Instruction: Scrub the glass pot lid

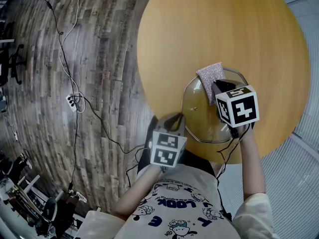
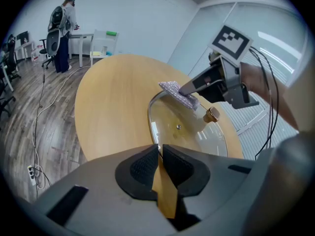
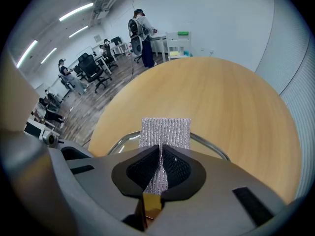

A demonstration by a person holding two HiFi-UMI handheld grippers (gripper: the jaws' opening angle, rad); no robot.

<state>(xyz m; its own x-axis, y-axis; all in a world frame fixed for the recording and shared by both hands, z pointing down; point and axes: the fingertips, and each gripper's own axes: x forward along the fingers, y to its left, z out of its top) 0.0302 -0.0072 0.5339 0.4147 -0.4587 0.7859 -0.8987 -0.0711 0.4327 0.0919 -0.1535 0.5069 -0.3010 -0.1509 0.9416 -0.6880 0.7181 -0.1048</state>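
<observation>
The glass pot lid point(image 1: 204, 118) lies on the round wooden table point(image 1: 199, 29), steel rim down and its brass knob point(image 2: 212, 114) up. My left gripper point(image 1: 178, 118) is shut on the lid's near-left rim point(image 2: 153, 132), with the jaws meeting at the edge point(image 2: 160, 149). My right gripper point(image 1: 215, 87) is shut on a silver mesh scrub pad point(image 1: 210, 77). The pad point(image 3: 165, 131) sticks out past the jaws and rests on the lid's far rim point(image 3: 209, 142). In the left gripper view the pad point(image 2: 176, 91) lies over the lid's far edge, under the right gripper point(image 2: 186, 87).
The table stands on a grey plank floor point(image 1: 99, 59) with cables and a power strip point(image 1: 73, 101). A ribbed white wall or blind point(image 1: 299, 183) runs along the right. Desks, office chairs and a standing person point(image 3: 138, 31) are far behind.
</observation>
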